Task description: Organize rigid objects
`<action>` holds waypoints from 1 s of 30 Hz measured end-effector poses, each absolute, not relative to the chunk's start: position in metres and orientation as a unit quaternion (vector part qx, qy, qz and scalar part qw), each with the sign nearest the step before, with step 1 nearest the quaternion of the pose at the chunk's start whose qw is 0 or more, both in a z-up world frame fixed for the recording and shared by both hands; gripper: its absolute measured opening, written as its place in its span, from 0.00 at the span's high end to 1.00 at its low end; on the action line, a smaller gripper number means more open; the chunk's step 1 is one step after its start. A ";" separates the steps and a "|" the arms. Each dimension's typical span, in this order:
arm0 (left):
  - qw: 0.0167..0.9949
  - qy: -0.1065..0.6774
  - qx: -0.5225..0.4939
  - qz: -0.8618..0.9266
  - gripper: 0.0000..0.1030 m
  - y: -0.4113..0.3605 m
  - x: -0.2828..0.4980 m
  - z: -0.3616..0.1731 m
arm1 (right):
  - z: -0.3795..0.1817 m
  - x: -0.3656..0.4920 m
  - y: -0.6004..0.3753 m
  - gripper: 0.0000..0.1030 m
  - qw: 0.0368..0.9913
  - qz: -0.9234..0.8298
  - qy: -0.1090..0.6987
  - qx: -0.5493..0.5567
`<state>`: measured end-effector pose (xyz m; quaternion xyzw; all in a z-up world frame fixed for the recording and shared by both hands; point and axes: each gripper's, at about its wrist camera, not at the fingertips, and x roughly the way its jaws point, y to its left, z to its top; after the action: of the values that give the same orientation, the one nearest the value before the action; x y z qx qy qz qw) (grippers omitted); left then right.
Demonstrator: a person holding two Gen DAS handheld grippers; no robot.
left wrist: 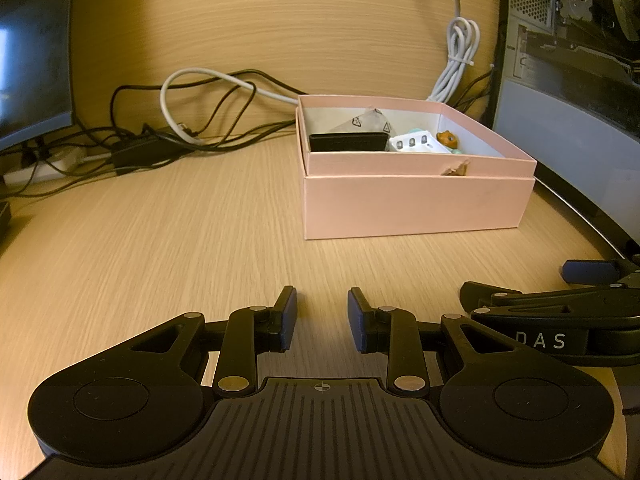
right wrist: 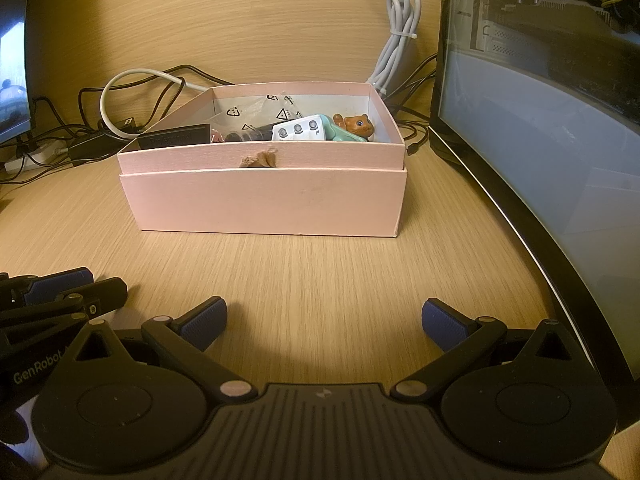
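Pink box [right wrist: 264, 204] on wooden desk [right wrist: 320, 280], ahead of both grippers, lid nested under base, small tear on front rim. Inside: black case [right wrist: 176, 138] at left, clear plastic bag [right wrist: 256, 114] at back, white three-button piece [right wrist: 300, 130], orange animal figure [right wrist: 356, 124] at right. Left gripper [left wrist: 322, 320]: fingers narrowly apart, nothing between. Right gripper [right wrist: 324, 324]: fingers wide apart, empty. Cables [left wrist: 180, 120] behind box.

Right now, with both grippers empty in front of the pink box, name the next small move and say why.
Probably hold back and scan the desk before reaching. The left gripper and right gripper stand open over bare wood, holding nothing. The black case, white adapter and squirrel toy already lie inside the pink box, and no loose rigid object shows in front of it.
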<state>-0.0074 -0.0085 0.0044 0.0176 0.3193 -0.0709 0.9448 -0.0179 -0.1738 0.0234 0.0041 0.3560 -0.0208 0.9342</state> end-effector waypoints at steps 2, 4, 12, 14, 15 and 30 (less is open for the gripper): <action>0.945 0.319 0.017 -0.071 0.70 -0.009 -0.007 0.004 | 0.024 -0.018 -0.174 0.00 0.934 -0.021 0.356 0.004; 0.945 0.319 0.017 -0.071 0.70 -0.009 -0.007 0.004 | 0.024 -0.018 -0.174 0.00 0.934 -0.021 0.356 0.004; 0.945 0.319 0.019 -0.070 0.70 -0.009 -0.007 0.004 | 0.024 -0.017 -0.174 0.00 0.934 -0.021 0.356 0.004; 0.945 0.319 0.021 -0.070 0.70 -0.009 -0.007 0.004 | 0.024 -0.018 -0.174 0.00 0.934 -0.021 0.356 0.004; 0.945 0.319 0.023 -0.069 0.70 -0.009 -0.007 0.004 | 0.024 -0.017 -0.174 0.00 0.934 -0.021 0.356 0.004; 0.945 0.319 0.023 -0.069 0.70 -0.010 -0.008 0.004 | 0.024 -0.017 -0.174 0.00 0.934 -0.021 0.356 0.004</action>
<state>-0.0076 -0.0097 0.0044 0.0226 0.3190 -0.0691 0.9450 -0.0174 -0.1739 0.0240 0.0041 0.3564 -0.0206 0.9341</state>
